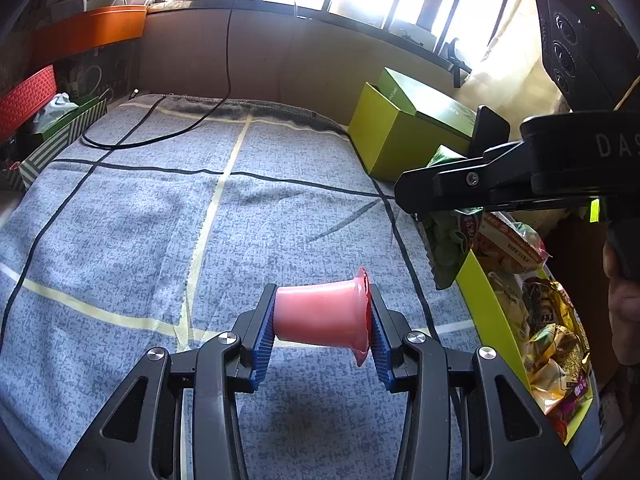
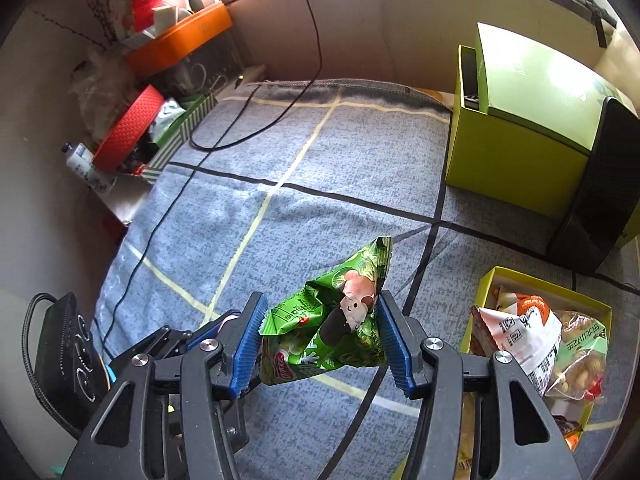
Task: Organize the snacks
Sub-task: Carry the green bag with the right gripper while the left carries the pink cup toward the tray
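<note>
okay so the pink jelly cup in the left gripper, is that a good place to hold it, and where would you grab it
Yes, probably. The pink jelly cup lies sideways between the left gripper's fingers, one on its base, one on its flared lid rim. Gripping end to end, from behind, suits its tapered wall, which could slip.

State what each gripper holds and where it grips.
The left gripper clamps a pink cup end to end, base against one pad, rim against the other. The right gripper pinches a green snack bag across its crumpled middle.

Mid cloth (image 2: 320, 184) open — cable (image 2: 224, 136) left.
</note>
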A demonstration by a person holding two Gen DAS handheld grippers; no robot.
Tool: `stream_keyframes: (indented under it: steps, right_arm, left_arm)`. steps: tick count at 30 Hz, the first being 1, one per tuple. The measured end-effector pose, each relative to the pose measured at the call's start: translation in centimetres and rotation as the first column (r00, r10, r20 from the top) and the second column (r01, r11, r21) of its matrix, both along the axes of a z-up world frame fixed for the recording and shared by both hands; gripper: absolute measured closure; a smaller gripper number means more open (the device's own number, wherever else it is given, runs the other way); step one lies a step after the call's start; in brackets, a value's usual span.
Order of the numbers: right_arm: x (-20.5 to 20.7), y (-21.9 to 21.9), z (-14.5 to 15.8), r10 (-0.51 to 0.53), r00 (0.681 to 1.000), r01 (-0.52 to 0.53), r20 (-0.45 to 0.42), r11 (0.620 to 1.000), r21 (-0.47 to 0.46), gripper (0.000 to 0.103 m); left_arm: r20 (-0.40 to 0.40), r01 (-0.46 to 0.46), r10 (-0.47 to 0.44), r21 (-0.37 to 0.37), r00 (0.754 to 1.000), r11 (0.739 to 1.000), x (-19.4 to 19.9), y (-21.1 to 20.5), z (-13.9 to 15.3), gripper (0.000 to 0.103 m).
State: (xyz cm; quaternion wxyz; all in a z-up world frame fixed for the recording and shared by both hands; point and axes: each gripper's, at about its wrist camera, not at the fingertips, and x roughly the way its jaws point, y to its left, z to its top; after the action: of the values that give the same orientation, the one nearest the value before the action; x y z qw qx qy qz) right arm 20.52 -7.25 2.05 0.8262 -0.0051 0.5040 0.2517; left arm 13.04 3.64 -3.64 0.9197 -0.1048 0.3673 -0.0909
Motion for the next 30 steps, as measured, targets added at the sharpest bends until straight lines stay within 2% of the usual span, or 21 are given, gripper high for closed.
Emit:
stream_keyframes:
  steps: [9, 18, 30]
  right_arm:
    - [-3.9, -1.7, 2.2, 0.020, 0.997, -0.025, 0.070, 0.997, 0.076, 0.049]
    - [-7.0, -4.7, 2.3, -0.007, 0.993, -0.006, 0.116, 0.993, 0.119, 0.049]
    - [-11.0, -7.5, 2.4, -0.045, 0.983, 0.016, 0.180, 0.987, 0.158, 0.049]
  left_arm:
    - [0.032, -0.016, 0.015, 0.006, 0.999, 1.000, -1.3, -0.3, 1.3, 0.060]
    - [0.044, -0.029, 0.029, 0.007, 0.999, 1.000, -3.4, -0.4, 2.8, 0.060]
    - [0.066, -0.002, 0.000, 0.022, 0.998, 1.000, -6.3, -1.9, 5.0, 0.060]
